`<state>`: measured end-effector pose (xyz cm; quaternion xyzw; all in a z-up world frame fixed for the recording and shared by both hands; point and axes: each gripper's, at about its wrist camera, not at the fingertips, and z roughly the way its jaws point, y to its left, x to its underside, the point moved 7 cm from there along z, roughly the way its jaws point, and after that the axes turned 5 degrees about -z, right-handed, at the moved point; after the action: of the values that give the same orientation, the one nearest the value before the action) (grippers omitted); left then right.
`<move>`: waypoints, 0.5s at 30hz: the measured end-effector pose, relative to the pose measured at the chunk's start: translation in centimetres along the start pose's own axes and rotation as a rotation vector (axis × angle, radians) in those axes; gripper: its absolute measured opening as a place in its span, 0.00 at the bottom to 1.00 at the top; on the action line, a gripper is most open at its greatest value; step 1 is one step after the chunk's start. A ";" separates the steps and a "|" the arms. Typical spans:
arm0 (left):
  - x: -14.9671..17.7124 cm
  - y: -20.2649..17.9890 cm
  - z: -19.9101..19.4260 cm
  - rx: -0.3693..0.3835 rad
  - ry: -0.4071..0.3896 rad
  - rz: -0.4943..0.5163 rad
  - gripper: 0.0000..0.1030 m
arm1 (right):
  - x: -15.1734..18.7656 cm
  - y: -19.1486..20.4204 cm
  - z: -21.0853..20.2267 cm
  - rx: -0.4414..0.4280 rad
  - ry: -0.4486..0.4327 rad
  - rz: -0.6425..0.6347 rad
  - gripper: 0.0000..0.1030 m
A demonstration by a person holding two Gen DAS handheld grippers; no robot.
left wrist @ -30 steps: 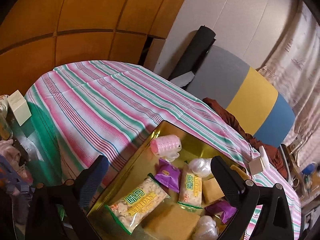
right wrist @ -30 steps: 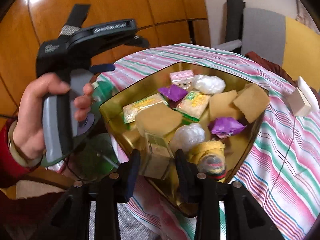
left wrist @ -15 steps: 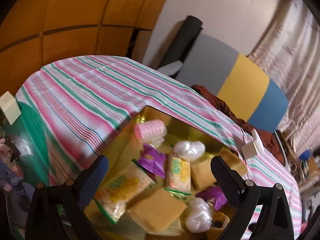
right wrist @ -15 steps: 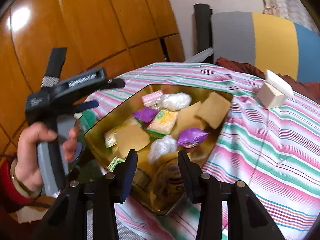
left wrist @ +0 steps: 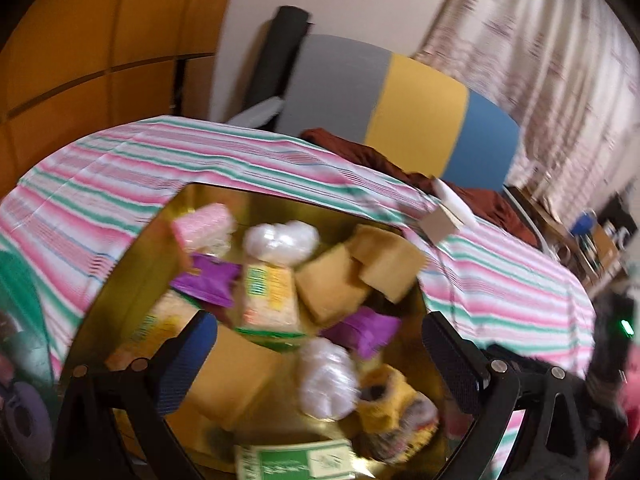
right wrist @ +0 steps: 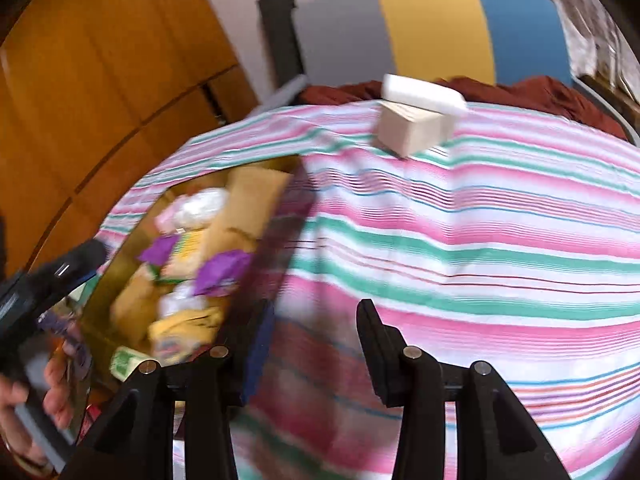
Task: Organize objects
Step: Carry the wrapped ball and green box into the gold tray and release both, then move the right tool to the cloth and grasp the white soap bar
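Note:
A gold tray (left wrist: 280, 200) on the striped tablecloth (left wrist: 120, 168) holds several snack packets: a pink one (left wrist: 204, 224), purple ones (left wrist: 208, 280), a green-yellow one (left wrist: 268, 296), white bags (left wrist: 280, 238) and tan blocks (left wrist: 332, 284). A green box (left wrist: 292, 460) lies at its near corner. My left gripper (left wrist: 318, 360) hangs open above the tray with nothing held. My right gripper (right wrist: 316, 344) is over bare tablecloth (right wrist: 480, 240), right of the tray (right wrist: 276, 248). Its jaws are opening with nothing between them.
A small beige box (right wrist: 416, 128) with a white lid sits at the table's far edge. Behind it stands a grey, yellow and blue chair back (right wrist: 432, 20) with brown cloth (left wrist: 360, 152). A hand (right wrist: 56, 388) grips the left gripper's handle. Wooden panels line the left.
The right gripper left the green box in the tray's near corner and swung right, over the cloth. The left gripper moved further over the tray. Both views have rolled.

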<state>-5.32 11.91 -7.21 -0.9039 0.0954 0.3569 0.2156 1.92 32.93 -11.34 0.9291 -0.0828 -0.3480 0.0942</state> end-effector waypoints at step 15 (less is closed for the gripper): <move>2.2 -2.0 0.2 0.061 0.067 0.032 1.00 | -20.0 -8.0 5.3 0.250 -0.123 0.065 0.48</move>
<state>-3.15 13.71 -8.22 -0.9067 0.1277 0.3267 0.2341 -15.76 44.43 -4.55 0.9073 -0.1614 -0.3879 -0.0164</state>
